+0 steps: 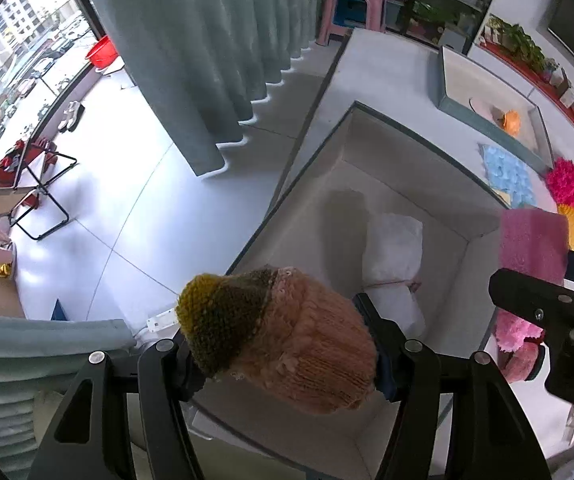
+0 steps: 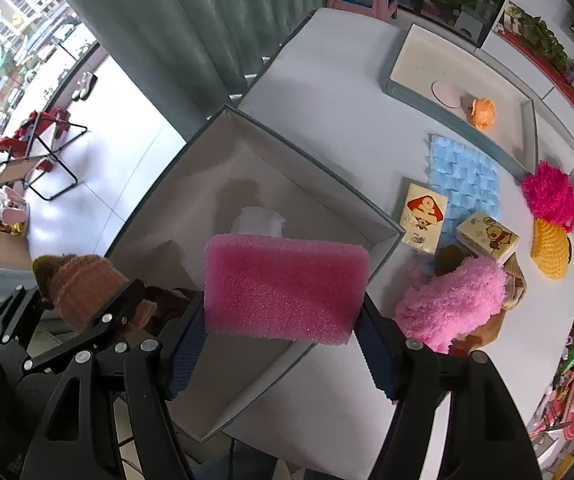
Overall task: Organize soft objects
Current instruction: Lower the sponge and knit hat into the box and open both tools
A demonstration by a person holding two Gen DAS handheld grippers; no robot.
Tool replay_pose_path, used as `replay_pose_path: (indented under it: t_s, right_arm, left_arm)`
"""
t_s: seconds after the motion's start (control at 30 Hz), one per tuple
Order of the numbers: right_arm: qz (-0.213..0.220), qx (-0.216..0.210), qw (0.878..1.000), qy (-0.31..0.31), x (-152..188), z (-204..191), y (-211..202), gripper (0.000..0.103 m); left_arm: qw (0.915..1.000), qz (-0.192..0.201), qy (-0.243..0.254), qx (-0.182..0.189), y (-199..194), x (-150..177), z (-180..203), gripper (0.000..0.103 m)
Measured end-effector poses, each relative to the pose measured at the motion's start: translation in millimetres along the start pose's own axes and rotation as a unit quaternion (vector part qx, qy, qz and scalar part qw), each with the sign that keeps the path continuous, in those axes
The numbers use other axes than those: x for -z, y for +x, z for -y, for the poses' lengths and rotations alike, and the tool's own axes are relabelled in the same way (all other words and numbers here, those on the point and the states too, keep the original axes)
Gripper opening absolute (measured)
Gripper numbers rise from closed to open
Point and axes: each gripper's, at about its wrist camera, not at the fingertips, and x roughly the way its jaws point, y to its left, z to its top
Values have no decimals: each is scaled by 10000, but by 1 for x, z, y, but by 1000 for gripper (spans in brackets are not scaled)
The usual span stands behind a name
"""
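Right up close, the left gripper (image 1: 287,356) is clamped on a knitted hat (image 1: 287,336), peach wool with a mustard-and-olive tip, hanging over the near corner of the grey box (image 1: 483,200). Beside it the right gripper (image 2: 283,320) squeezes a pink sponge (image 2: 285,288), a flat porous block, above that same box. Down inside the box lies a white bundle (image 1: 395,252), partly screened by both loads. Just right of the box sit a fluffy pink piece (image 2: 453,300), two tissue packs (image 2: 423,216) and a blue mat (image 2: 465,178). Beyond the mat, a magenta pom (image 2: 551,196) and a yellow knit (image 2: 549,254). Farther back, a second box (image 2: 399,88) holds an orange thing (image 2: 483,112). White table (image 2: 339,100); grey curtain (image 1: 207,40) left of the box.
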Motion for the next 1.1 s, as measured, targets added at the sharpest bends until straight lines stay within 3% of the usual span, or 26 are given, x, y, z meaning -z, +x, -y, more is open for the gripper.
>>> replay_pose_path:
  t_s: [1.1]
  right_arm:
    - [-547, 175, 9976, 392, -14, 11, 38, 73]
  left_arm:
    - [9985, -439, 274, 156, 34, -14, 8, 65]
